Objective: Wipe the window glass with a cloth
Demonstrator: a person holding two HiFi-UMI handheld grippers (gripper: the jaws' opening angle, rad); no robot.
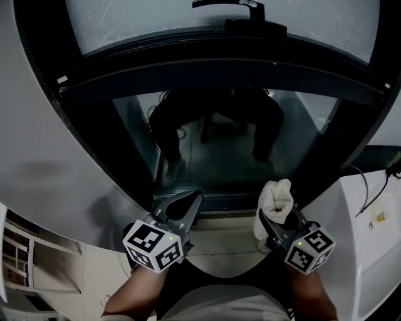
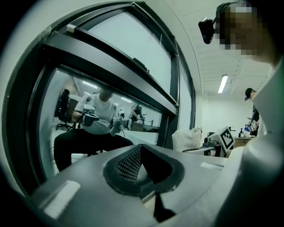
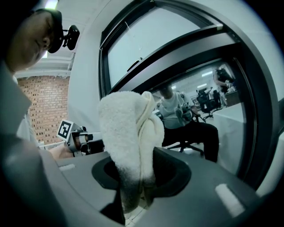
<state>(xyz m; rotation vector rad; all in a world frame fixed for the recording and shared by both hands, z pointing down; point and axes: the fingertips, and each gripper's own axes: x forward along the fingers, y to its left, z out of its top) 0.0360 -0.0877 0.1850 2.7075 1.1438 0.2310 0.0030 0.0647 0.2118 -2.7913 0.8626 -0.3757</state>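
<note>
The window's lower glass pane (image 1: 219, 144) sits in a dark frame straight ahead and mirrors a seated person holding both grippers. It also shows in the left gripper view as the glass pane (image 2: 88, 115) and in the right gripper view as the glass pane (image 3: 199, 102). A folded white cloth (image 1: 276, 197) (image 3: 126, 133) stands up out of my right gripper (image 1: 280, 221) (image 3: 137, 177), which is shut on it just short of the glass. My left gripper (image 1: 193, 200) (image 2: 141, 153) points at the lower frame with its jaws together and nothing between them.
Above the crossbar is an upper pane (image 1: 188, 19) with a black handle (image 1: 229, 5). A pale sill (image 1: 219, 241) lies below the grippers. A white unit (image 1: 366, 251) with a black cable (image 1: 369, 188) stands at the right, a white wall (image 1: 37, 125) at the left.
</note>
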